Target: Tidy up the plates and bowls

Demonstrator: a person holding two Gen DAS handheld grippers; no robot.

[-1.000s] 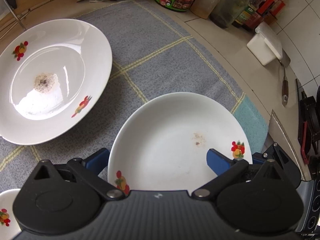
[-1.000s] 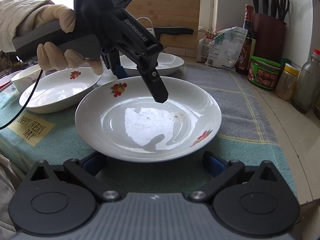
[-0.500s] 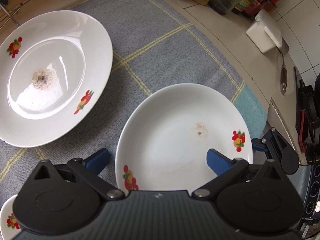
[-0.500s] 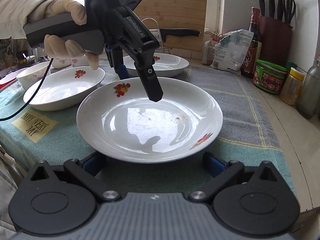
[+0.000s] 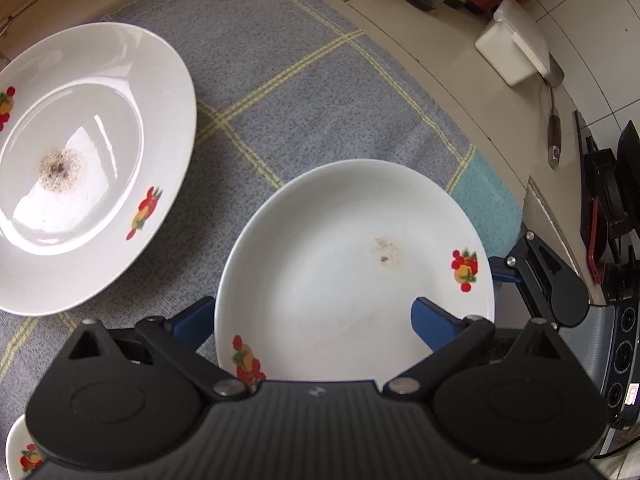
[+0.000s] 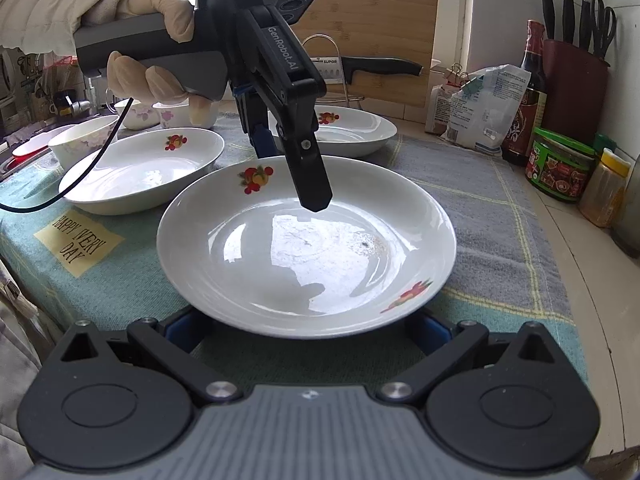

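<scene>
A white plate with red fruit prints [image 6: 308, 248] lies on the blue-grey cloth in front of me; it also shows in the left wrist view [image 5: 352, 276]. My left gripper [image 5: 312, 322] is open and hangs above the plate's far rim, one finger [image 6: 310, 176] over the plate, the other beyond the rim. My right gripper [image 6: 308, 330] is open, its blue fingertips low on either side of the plate's near rim. A second plate with a dark residue [image 5: 80, 168] lies apart, and a third plate [image 6: 140, 168] lies to the left.
Bowls [image 6: 84, 146] stand at the far left. Jars [image 6: 560, 170], bottles, a knife block [image 6: 572, 84] and bags line the back right. A cutting board [image 6: 372, 40] and knife lean behind. A white box [image 5: 512, 54] and stove [image 5: 616, 216] are near the counter edge.
The left gripper has risen and drawn back a little over the plate's far rim. The right gripper has edged slightly closer to the plate. The plate has stayed on the cloth.
</scene>
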